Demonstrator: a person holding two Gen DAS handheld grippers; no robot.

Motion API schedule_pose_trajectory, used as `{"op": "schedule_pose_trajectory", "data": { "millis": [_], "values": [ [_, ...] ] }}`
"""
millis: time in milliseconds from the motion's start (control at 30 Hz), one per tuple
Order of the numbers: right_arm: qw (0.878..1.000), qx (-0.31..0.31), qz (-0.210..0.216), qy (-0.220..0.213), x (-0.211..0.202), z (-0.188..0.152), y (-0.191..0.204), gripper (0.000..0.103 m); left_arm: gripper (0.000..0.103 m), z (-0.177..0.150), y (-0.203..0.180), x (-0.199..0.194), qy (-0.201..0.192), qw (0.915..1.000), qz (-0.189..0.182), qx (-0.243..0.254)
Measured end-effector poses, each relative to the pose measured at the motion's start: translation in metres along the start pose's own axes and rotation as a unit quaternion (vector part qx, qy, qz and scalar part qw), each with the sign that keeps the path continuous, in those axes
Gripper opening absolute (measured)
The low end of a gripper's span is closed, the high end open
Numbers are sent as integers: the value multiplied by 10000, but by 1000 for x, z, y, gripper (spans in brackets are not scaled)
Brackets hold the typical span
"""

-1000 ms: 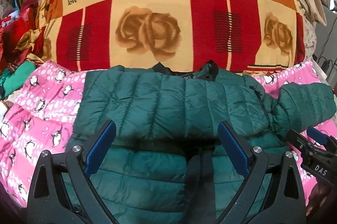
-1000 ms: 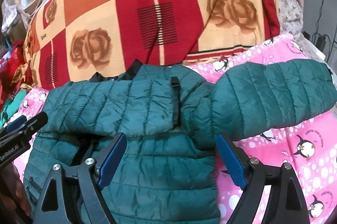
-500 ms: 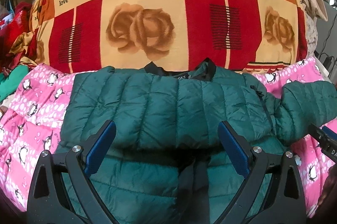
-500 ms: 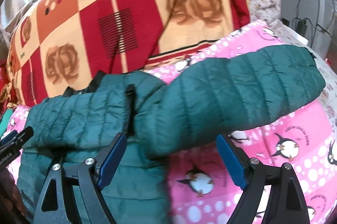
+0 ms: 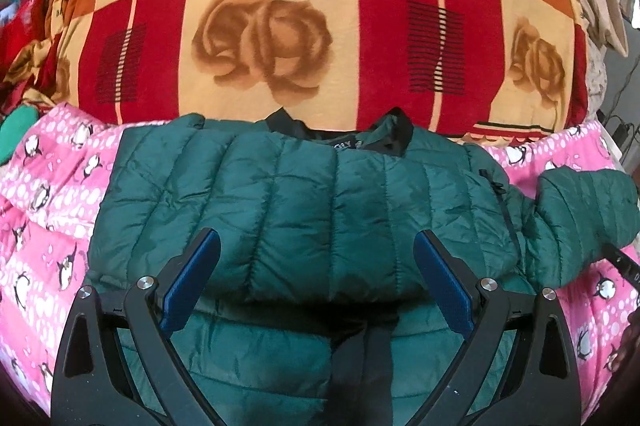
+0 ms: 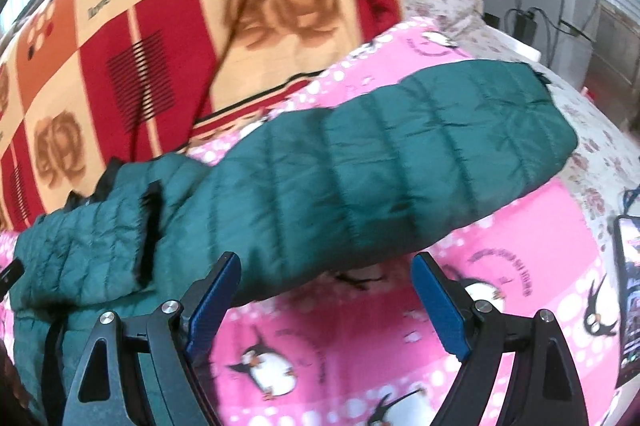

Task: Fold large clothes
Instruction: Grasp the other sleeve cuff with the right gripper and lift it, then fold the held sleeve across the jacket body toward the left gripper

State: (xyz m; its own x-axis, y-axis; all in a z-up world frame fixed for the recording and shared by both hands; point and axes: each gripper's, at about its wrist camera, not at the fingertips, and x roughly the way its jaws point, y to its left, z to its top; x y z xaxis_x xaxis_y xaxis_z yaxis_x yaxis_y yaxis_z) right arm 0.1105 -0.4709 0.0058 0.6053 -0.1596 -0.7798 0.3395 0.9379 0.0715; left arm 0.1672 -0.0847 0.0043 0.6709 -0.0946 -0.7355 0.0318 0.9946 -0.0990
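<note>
Green puffer jacket lies on the pink penguin-print bedspread, collar at the far side, touching the foot of a big bundle wrapped in a red, orange and cream rose-print blanket (the word "love" printed on it in places).

Left view: my left gripper hangs over the jacket's middle, fingers spread wide, nothing between them but the quilted fabric underneath. One sleeve is laid across the chest, making a thick horizontal roll just ahead of my fingertips; below that roll the dark front opening runs down toward me. Cannot tell whether my fingers touch the cloth or only hover.

Right view: my right gripper is at the jacket's right edge, fingers also wide apart, holding nothing. The other sleeve stretches out to the right across the bedspread, cuff end at the far right, close to where a pale floral sheet begins. My left finger in this view sits just in front of that sleeve's lower edge; the right one is over bare pink bedspread. The view is somewhat motion-blurred.

A lit screen shows at the right edge, cables and a charger farther back.
</note>
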Motion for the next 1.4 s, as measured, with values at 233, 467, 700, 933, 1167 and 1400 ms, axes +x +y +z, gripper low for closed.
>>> {"op": "schedule_pose_trajectory", "data": {
  "millis": [233, 467, 700, 933, 1167, 1400],
  "values": [
    [9983, 505, -265, -99, -2, 18, -48, 85, 97, 2, 16, -6, -218, 9996, -3, -162],
    [9892, 1373, -469, -209, 0, 36, -110, 85, 97, 2, 28, -3, -173, 9995, -2, -251],
    [9824, 1795, -508, -136, 21, 50, -145, 85, 97, -2, 37, 4, -80, 9996, 45, -281],
    [9697, 2421, -328, -77, 46, 57, -176, 85, 97, -1, 51, 8, -57, 9992, 134, -369],
    [9744, 2136, -416, -569, 41, 68, -170, 51, 97, -5, 61, 14, 28, 9987, 215, -458],
    [9788, 1646, -385, -1159, 7, 78, -161, 20, 97, -8, 69, 11, 11, 9985, 208, -506]
  ]
}}
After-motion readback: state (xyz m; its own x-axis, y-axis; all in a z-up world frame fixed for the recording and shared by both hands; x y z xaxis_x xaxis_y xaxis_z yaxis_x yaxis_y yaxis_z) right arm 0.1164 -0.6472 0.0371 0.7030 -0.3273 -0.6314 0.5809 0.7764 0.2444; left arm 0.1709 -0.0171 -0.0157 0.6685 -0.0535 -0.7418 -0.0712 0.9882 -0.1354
